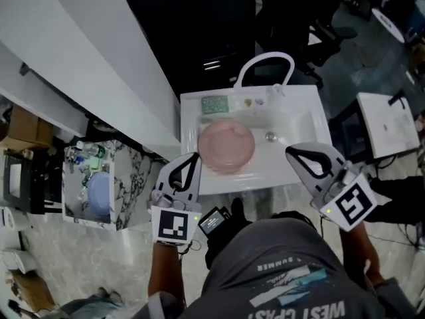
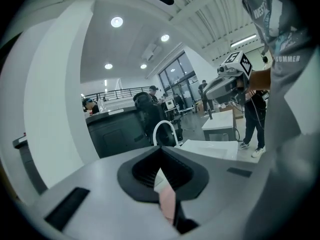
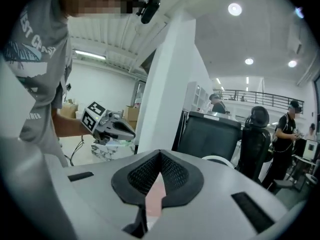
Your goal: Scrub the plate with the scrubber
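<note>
Pink plate (image 1: pixel 226 145) sits in white sink (image 1: pixel 302 128) (scrubber (image 1: pixel 214 104), apparently, on ledge).

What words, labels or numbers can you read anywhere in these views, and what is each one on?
"WEST COAST": large print on the shirt, upside down in the head view.
"SUMMER": smaller print on the same shirt.
Left cube and right cube: black-and-white square markers only, no words.
Nothing else can be read; background items are too small or blurred.
</note>
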A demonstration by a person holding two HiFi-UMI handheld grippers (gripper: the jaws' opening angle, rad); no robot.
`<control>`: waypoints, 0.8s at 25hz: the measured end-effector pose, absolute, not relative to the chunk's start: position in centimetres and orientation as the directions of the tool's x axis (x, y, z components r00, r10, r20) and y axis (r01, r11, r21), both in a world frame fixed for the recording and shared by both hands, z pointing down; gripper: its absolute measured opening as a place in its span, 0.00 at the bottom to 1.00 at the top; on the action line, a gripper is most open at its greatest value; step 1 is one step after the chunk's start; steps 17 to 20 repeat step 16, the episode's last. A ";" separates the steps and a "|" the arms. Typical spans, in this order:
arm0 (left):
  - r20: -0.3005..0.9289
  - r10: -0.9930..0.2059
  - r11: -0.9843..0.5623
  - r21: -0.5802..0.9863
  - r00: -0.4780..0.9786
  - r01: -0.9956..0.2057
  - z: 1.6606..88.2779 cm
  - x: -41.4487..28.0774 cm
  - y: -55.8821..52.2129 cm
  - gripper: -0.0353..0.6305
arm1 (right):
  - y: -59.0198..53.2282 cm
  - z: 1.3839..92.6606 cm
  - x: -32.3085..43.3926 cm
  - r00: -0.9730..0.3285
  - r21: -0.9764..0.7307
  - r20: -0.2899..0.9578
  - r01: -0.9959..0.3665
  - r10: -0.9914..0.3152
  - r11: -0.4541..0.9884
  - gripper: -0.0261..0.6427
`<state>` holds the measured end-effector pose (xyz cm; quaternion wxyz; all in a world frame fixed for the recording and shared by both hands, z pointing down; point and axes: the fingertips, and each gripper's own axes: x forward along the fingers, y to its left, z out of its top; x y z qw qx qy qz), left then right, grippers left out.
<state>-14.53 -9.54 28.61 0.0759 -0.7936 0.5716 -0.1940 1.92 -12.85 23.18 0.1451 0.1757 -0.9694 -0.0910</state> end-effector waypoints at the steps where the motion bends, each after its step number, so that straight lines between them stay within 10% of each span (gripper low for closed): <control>1: 0.212 -0.937 -0.336 -0.340 0.276 -0.878 28.0 -13.9 -9.3 0.06 | -12.5 22.6 2.6 -0.896 0.236 0.245 -0.316 -0.371 0.919 0.08; 20: 0.156 -0.940 -0.335 -0.262 0.303 -0.905 25.4 -1.8 -4.5 0.06 | -6.6 21.7 15.3 -0.890 0.228 0.208 -0.359 -0.406 0.905 0.08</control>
